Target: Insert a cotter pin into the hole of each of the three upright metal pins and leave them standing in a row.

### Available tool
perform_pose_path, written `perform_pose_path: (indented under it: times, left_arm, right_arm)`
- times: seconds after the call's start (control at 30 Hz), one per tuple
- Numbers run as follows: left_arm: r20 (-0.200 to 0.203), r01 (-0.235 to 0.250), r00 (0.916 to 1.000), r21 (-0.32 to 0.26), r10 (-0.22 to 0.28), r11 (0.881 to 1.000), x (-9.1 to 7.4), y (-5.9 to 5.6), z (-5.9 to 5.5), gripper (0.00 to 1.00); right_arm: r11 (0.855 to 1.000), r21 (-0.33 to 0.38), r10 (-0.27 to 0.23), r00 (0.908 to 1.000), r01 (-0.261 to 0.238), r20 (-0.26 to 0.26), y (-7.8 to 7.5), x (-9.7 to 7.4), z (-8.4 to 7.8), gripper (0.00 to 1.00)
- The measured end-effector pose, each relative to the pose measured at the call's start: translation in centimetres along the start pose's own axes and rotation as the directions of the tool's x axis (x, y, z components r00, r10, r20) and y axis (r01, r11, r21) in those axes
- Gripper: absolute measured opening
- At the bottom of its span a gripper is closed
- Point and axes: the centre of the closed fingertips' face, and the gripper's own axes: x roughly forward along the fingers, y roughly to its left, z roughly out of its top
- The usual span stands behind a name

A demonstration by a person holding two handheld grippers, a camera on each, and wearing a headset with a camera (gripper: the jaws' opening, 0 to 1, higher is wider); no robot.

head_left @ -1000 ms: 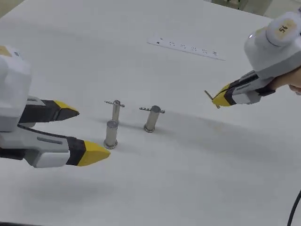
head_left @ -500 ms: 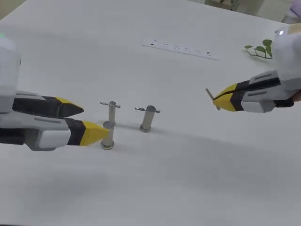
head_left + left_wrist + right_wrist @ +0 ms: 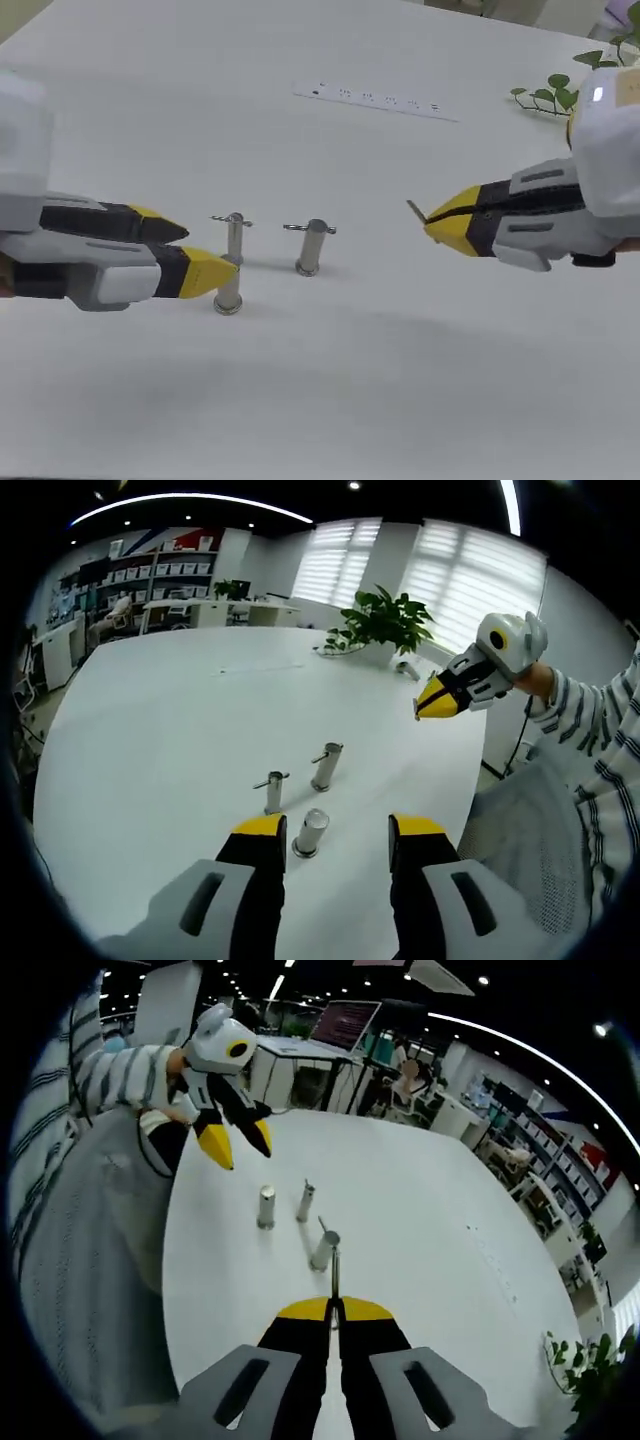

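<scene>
Three upright metal pins stand on the white table [image 3: 400, 380]. Two of them, the rear-left pin [image 3: 234, 236] and the right pin [image 3: 311, 246], carry a cotter pin across the top. The bare pin [image 3: 228, 298] stands in front, its top hidden by a yellow fingertip. My left gripper [image 3: 200, 252] is open, and the bare pin [image 3: 312, 832] sits between its fingertips without touching either. My right gripper [image 3: 430, 224] hovers to the right of the row, shut on a cotter pin [image 3: 335, 1272] that sticks out past its tips.
A white power strip [image 3: 375, 99] lies at the back of the table, and a green plant [image 3: 556, 96] lies at the back right. A striped sleeve [image 3: 590, 730] shows behind the right gripper [image 3: 438, 696]. Open tabletop lies in front of the pins.
My left gripper has moved right until its open jaws flank the bare front pin. My right gripper has come left toward the row, with the cotter pin still held.
</scene>
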Motion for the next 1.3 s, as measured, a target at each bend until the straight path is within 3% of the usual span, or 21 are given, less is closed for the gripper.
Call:
perform_pose_path:
  times: [0.13, 0.27, 0.43, 0.67, 0.8, 1.0, 1.2, 1.3]
  left_arm:
    - [0.001, 0.018, 0.9998, 0.001, -0.018, 1.000, 0.2, -0.5, 0.6, 0.37]
    - [0.009, 0.059, 0.9982, -0.019, -0.059, 0.998, 0.9, -1.7, 1.4, 0.37]
    - [-0.017, 0.089, 0.9959, -0.002, -0.089, 0.996, 2.0, -3.1, 1.6, 0.35]
    - [-0.019, 0.154, 0.9880, 0.013, -0.153, 0.988, 3.2, -5.5, 2.3, 0.29]
    - [-0.013, 0.195, 0.9807, 0.017, -0.195, 0.981, 3.8, -7.7, 2.8, 0.26]
    - [-0.029, 0.225, 0.9741, 0.029, -0.224, 0.974, 4.5, -9.1, 2.8, 0.22]
    - [-0.010, 0.247, 0.9689, -0.003, -0.247, 0.969, 4.9, -10.2, 3.1, 0.18]
    - [-0.003, 0.250, 0.9682, -0.027, -0.250, 0.968, 5.0, -9.9, 3.2, 0.16]
  right_arm:
    - [1.000, -0.025, -0.004, 1.0000, 0.004, 0.009, 1.3, 0.4, 0.3, 0.03]
    - [0.999, -0.022, -0.034, 0.9989, 0.035, 0.033, 2.0, 0.5, 0.8, 0.03]
    - [0.995, -0.063, -0.070, 0.9952, 0.074, 0.068, 2.9, 0.5, 1.6, 0.03]
    - [0.992, -0.085, -0.089, 0.9928, 0.096, 0.080, 3.9, 0.8, 2.1, 0.03]
    - [0.990, -0.100, -0.096, 0.9920, 0.104, 0.082, 4.2, 1.0, 2.2, 0.03]
    - [0.982, -0.136, -0.117, 0.9885, 0.129, 0.095, 4.4, 0.7, 2.9, 0.03]
    - [0.979, -0.157, -0.115, 0.9890, 0.129, 0.093, 4.7, 0.9, 2.9, 0.03]
    - [0.975, -0.181, -0.115, 0.9891, 0.130, 0.092, 4.9, 0.9, 3.0, 0.03]
